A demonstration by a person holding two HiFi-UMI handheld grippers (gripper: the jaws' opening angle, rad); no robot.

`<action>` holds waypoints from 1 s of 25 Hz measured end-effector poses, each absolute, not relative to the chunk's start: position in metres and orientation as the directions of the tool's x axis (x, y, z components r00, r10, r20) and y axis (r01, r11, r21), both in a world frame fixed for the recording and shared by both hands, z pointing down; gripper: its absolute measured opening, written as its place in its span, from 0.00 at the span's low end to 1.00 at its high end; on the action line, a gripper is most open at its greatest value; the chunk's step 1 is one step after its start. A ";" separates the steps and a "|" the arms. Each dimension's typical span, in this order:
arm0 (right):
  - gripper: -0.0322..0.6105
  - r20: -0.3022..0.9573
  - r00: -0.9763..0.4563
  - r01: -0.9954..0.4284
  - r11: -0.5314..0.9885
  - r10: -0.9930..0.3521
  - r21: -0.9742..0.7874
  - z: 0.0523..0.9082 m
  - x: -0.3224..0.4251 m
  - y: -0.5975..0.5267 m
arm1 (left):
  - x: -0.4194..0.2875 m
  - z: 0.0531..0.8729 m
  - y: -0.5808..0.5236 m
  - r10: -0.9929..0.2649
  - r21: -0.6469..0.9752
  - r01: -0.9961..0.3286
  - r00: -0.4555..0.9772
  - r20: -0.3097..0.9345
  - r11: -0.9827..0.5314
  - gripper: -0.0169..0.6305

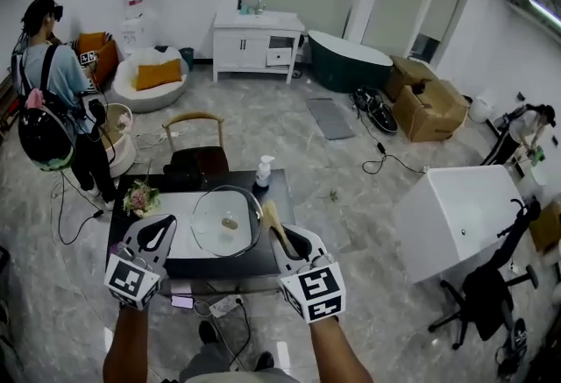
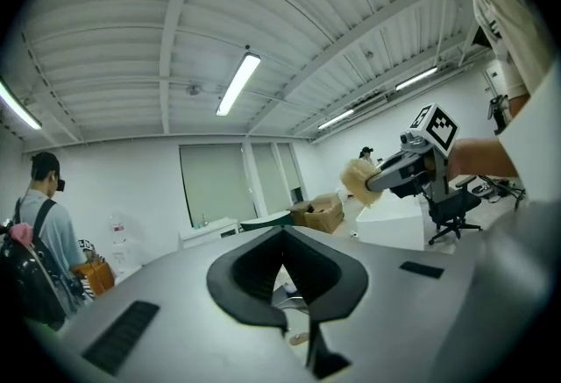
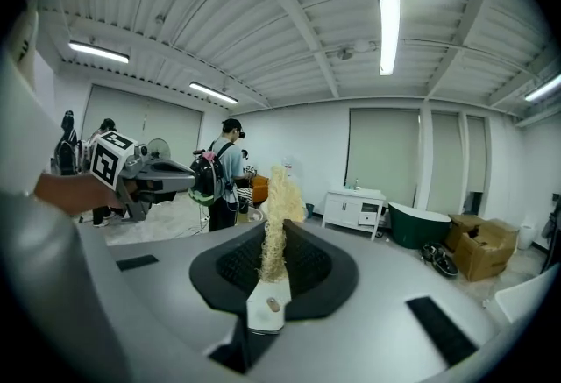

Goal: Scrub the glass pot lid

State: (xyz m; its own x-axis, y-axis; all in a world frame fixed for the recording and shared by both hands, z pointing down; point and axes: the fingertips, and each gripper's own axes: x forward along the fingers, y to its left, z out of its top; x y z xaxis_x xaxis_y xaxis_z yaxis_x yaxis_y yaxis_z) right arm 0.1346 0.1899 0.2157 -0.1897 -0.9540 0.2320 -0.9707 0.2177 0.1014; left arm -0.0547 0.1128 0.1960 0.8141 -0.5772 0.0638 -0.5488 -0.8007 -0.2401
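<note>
The round glass pot lid (image 1: 226, 222) lies on the low black table (image 1: 197, 265), between my two grippers. Left of the lid, my left gripper (image 1: 159, 230) is shut with nothing in it; in its own view the black jaws (image 2: 285, 272) meet at the tip. At the lid's right edge, my right gripper (image 1: 287, 238) is shut on the handle of a pale bristle brush (image 1: 273, 220). The bristles of the brush (image 3: 279, 202) stick up between the jaws in the right gripper view. Both grippers are raised and tilted upward.
A white soap pump bottle (image 1: 262, 173) stands at the table's far edge, a small flower bunch (image 1: 140, 197) at its left end. A wooden chair (image 1: 195, 145) is behind the table. A person with a backpack (image 1: 53, 101) stands at the left, a white box (image 1: 456, 219) at the right.
</note>
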 end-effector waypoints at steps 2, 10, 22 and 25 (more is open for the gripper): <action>0.12 0.238 -0.155 -0.978 0.182 -0.959 0.099 0.219 0.134 0.182 | -0.052 0.203 0.097 -0.539 -0.243 -0.511 0.840 0.066 -0.825 0.05; 0.12 0.246 -0.056 -0.989 0.088 -0.968 0.121 0.225 0.129 0.139 | -0.048 0.217 0.034 -0.452 -0.236 -0.428 0.891 0.052 -0.872 0.05; 0.12 0.274 0.030 -0.987 0.014 -0.961 0.157 0.226 0.112 0.091 | -0.055 0.223 -0.031 -0.384 -0.186 -0.375 0.923 0.017 -0.908 0.05; 0.12 0.278 0.035 -0.985 0.014 -0.960 0.174 0.225 0.107 0.085 | -0.057 0.225 -0.039 -0.382 -0.174 -0.375 0.924 0.005 -0.911 0.05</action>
State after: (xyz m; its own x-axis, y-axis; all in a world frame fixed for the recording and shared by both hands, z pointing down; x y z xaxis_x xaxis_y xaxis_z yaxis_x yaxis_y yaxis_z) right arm 0.1075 0.0847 0.2246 0.0354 -0.9600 0.2777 -0.9847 0.0140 0.1736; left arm -0.0570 -0.0387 0.2253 0.9243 -0.3815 0.0046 -0.3750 -0.9105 -0.1742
